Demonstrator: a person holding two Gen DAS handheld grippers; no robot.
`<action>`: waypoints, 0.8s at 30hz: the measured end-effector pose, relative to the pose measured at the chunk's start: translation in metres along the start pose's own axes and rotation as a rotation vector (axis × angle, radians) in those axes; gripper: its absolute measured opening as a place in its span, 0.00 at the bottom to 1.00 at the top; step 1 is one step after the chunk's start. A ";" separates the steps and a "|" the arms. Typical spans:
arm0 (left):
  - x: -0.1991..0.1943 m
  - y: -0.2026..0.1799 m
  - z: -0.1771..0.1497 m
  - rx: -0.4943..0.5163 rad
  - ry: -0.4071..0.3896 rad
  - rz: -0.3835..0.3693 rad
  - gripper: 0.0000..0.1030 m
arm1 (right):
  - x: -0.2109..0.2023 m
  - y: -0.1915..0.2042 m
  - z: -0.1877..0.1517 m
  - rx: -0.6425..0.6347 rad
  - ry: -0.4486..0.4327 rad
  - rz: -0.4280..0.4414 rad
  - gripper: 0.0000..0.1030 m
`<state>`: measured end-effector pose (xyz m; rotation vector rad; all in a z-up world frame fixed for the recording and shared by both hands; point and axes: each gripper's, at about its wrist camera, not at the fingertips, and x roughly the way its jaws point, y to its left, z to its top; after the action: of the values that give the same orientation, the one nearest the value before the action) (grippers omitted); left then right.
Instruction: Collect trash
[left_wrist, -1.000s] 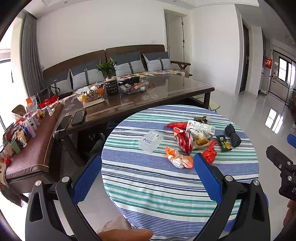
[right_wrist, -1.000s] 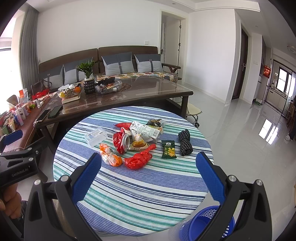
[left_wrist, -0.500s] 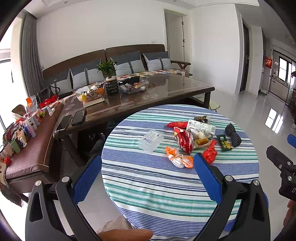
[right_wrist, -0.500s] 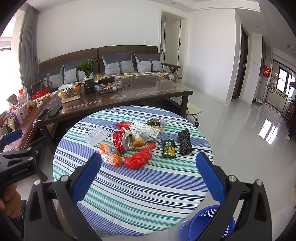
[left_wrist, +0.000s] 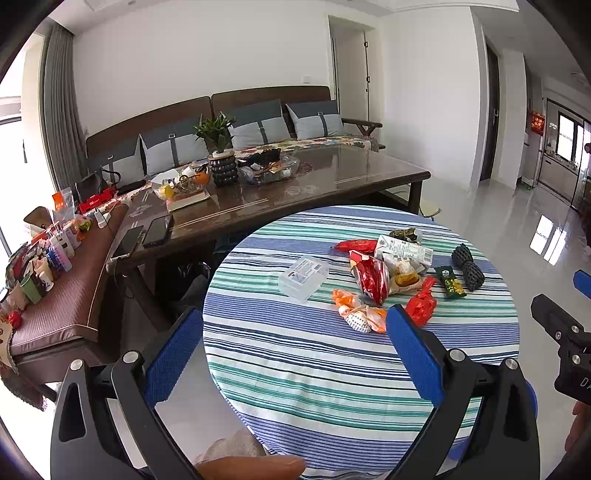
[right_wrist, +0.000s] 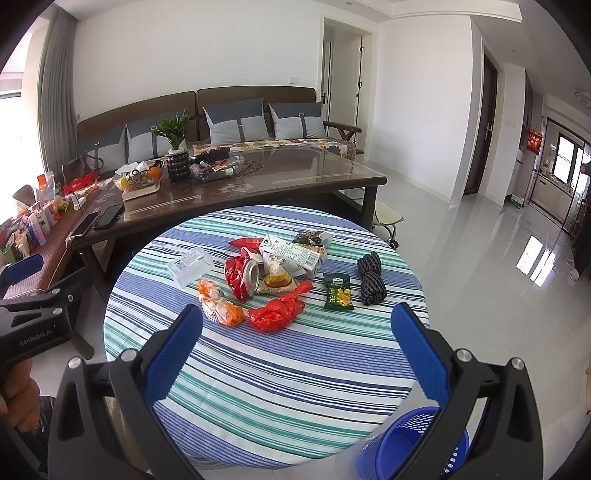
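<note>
Trash lies in a cluster on the round striped table (right_wrist: 258, 376): a crumpled red wrapper (right_wrist: 277, 313), an orange-and-white wrapper (right_wrist: 219, 308), a crushed red can (right_wrist: 243, 277), a milk carton (right_wrist: 290, 253), a green snack packet (right_wrist: 338, 291), a clear plastic box (right_wrist: 190, 266) and a black coiled cord (right_wrist: 370, 278). My right gripper (right_wrist: 295, 339) hangs open over the table's near side, short of the pile. My left gripper (left_wrist: 291, 343) is open too, held off the table's left edge, with the same red wrapper (left_wrist: 421, 306) just beyond its right finger.
A blue plastic basket (right_wrist: 413, 446) stands on the floor at the table's near right. Behind the table is a dark glass-topped coffee table (right_wrist: 258, 177) with a plant, phones and bowls, then a sofa. A cluttered bench (left_wrist: 62, 295) runs along the left. Shiny tiled floor opens to the right.
</note>
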<state>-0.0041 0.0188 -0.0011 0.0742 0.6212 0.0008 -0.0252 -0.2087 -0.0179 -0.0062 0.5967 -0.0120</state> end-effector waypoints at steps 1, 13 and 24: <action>0.000 0.000 0.000 0.000 0.000 -0.001 0.95 | 0.000 0.000 0.000 0.001 0.000 0.000 0.96; 0.014 0.000 0.006 0.005 -0.014 -0.008 0.95 | 0.009 0.004 -0.006 0.009 0.003 0.022 0.96; 0.039 -0.003 0.003 0.076 0.019 -0.085 0.95 | 0.025 0.013 -0.029 0.097 0.045 -0.016 0.96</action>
<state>0.0293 0.0163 -0.0217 0.1211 0.6427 -0.1046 -0.0204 -0.1963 -0.0561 0.0838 0.6400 -0.0571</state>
